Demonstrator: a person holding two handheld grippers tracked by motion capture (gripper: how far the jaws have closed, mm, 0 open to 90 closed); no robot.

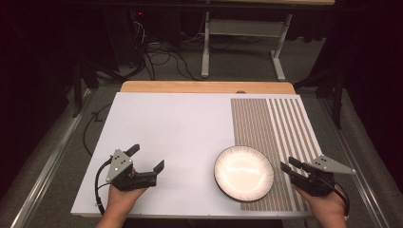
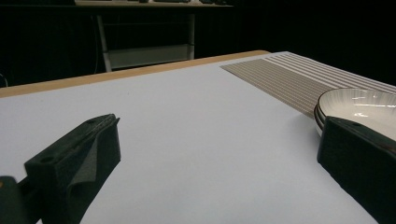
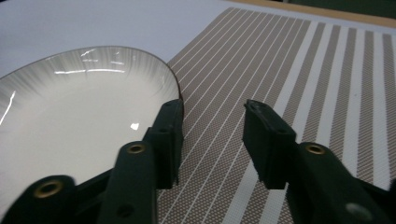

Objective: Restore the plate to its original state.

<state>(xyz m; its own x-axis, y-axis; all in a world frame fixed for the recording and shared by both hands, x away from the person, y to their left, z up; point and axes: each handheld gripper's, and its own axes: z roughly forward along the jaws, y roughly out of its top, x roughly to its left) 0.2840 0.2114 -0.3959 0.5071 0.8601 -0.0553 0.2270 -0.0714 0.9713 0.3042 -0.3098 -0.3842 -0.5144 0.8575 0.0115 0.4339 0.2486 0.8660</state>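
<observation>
A white plate (image 1: 244, 172) with a dark rim and fine ribbed edge lies at the front, half on the striped placemat (image 1: 273, 128). My right gripper (image 1: 288, 163) sits just right of the plate, its jaws apart with nothing between them. In the right gripper view the plate (image 3: 70, 116) lies beside the left jaw, and the right gripper (image 3: 213, 106) hovers over the placemat (image 3: 289, 60). My left gripper (image 1: 148, 156) rests at the front left on the white surface, wide open and empty. From the left gripper view the plate (image 2: 359, 105) shows behind the right jaw of the left gripper (image 2: 219, 126).
A white sheet (image 1: 171, 133) covers the table, with a wooden edge (image 1: 204, 87) at the far side. Beyond the table stand a desk frame (image 1: 242, 42) and loose cables (image 1: 161, 57) on the floor. Metal rails (image 1: 43, 171) run along both sides.
</observation>
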